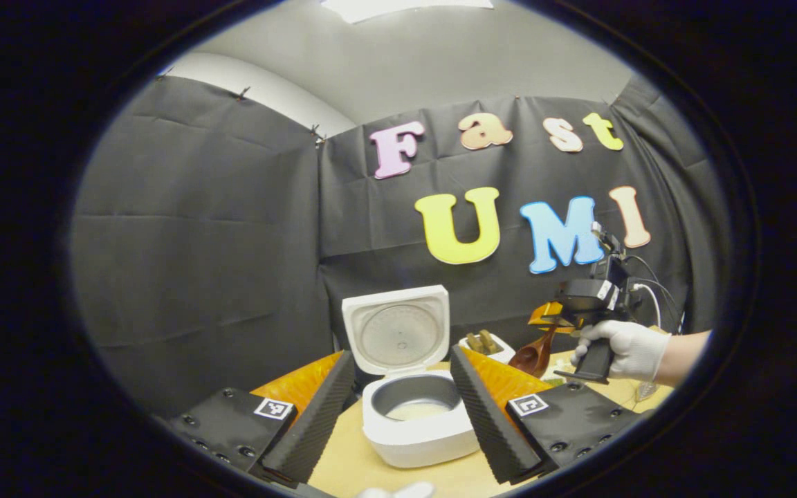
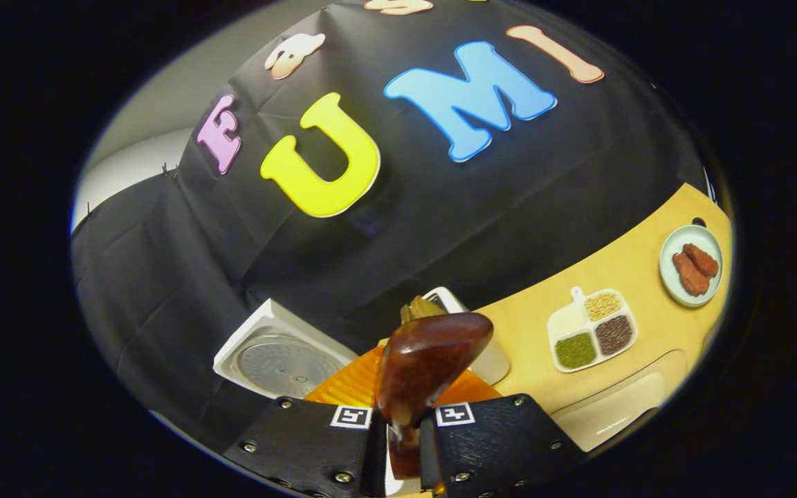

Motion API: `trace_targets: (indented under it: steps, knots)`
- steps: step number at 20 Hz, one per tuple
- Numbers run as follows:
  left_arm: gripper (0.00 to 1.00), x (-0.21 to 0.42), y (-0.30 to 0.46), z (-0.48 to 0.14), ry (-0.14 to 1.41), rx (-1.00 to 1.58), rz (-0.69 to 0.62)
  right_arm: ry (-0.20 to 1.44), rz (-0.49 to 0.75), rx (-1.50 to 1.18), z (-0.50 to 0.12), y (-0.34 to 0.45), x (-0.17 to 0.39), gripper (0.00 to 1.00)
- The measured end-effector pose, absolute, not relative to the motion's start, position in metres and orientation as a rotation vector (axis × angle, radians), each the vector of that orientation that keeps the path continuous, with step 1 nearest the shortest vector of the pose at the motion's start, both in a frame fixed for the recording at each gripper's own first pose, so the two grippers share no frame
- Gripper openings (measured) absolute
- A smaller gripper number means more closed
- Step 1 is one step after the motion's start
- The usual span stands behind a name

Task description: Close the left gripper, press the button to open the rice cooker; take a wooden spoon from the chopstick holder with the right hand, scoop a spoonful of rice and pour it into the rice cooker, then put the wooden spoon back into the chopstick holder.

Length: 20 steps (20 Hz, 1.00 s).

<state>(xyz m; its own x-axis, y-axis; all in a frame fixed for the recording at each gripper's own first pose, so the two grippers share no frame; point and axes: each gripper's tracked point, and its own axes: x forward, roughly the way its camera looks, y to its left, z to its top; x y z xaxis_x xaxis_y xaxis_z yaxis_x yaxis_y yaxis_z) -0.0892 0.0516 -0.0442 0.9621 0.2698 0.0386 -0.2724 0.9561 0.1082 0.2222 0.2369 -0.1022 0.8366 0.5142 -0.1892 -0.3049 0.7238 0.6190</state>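
In the left gripper view, the left tongs stand apart at bottom centre, framing the white, glossy plastic rice cooker, lid up, pale rice in its grey metal pot. At right, a gloved hand carries the right tongs. In the right gripper view, they are clamped on the dark, polished wooden spoon, bowl raised at centre. Judging by this, returning it wants a steady, upright lowering into the white chopstick holder on the light wooden worktop.
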Motion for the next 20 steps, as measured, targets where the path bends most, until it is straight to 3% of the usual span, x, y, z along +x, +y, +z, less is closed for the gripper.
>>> trace_targets:
  steps: [10, 16, 20]
  knots:
    - [0.95, -0.06, -0.07, -0.041, -0.031, 0.119, 0.108, 0.274, 0.196, 0.602, -0.119, 0.007, 0.235, 0.19]
    - [0.95, -0.056, -0.111, -0.037, -0.022, 0.133, 0.08, 0.286, 0.031, 0.598, -0.163, -0.116, 0.23, 0.19]
    - [0.95, -0.05, -0.128, -0.039, -0.001, 0.166, 0.081, 0.31, -0.032, 0.617, -0.198, -0.157, 0.231, 0.19]
